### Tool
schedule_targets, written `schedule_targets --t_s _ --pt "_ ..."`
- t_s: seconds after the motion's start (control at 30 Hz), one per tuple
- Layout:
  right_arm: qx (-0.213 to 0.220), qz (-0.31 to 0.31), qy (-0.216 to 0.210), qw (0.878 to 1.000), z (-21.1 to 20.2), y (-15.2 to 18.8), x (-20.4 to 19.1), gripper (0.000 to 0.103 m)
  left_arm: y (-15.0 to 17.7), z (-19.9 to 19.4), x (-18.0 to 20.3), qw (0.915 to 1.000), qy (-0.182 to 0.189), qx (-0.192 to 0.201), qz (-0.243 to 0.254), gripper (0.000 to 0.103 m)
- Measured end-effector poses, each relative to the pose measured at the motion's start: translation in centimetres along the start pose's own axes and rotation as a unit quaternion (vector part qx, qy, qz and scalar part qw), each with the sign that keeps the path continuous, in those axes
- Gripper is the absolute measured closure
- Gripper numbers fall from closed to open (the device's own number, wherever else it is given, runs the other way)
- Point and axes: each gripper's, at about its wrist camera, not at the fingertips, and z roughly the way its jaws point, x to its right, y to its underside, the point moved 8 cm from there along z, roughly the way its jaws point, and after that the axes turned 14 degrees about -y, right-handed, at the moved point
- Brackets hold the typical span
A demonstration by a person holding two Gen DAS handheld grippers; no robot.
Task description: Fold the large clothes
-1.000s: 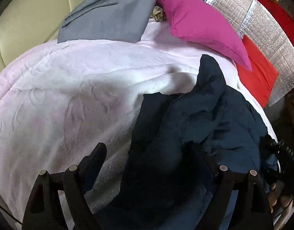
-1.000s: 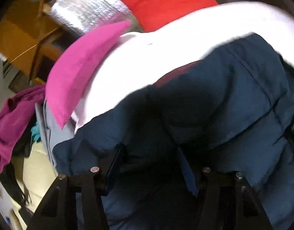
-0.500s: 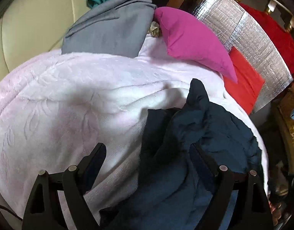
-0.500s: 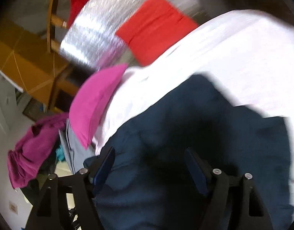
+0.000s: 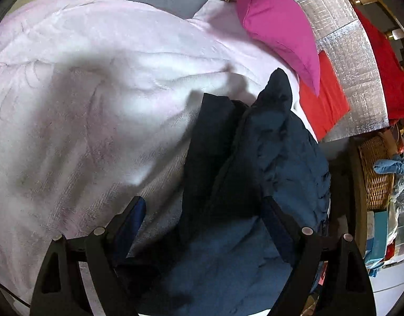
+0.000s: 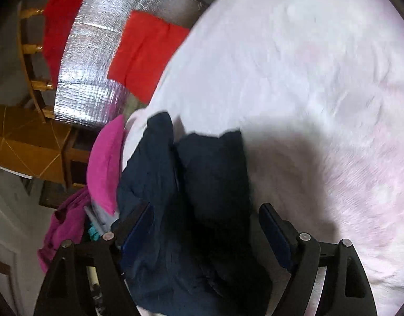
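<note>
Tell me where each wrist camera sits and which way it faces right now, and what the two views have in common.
Left wrist: rides the left hand-held gripper, looking forward and down along its open fingers at the navy jacket bunched on the pale pink blanket; only the gripper's black fingers show.
Right wrist: rides the right hand-held gripper, angled down over the same jacket; its jaws have just been opening and its pads do not press the cloth.
Shared: jacket, blanket, magenta pillow, silver mat.
</note>
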Motion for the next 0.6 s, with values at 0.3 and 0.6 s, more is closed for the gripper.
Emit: schedule_targets --t_s 0.3,0.6 --pt "-0.058 -0.080 0.049 0.994 5.4 2.6 -1.7 0.016 1.9 2.3 3.0 0.9975 0.031 -0.049 0.041 0.014" --pt "-0.015 -0.159 0.103 0.982 7.1 2.0 -3.5 0.054 0.8 2.6 4.9 0.9981 0.054 -0.006 0.029 0.051"
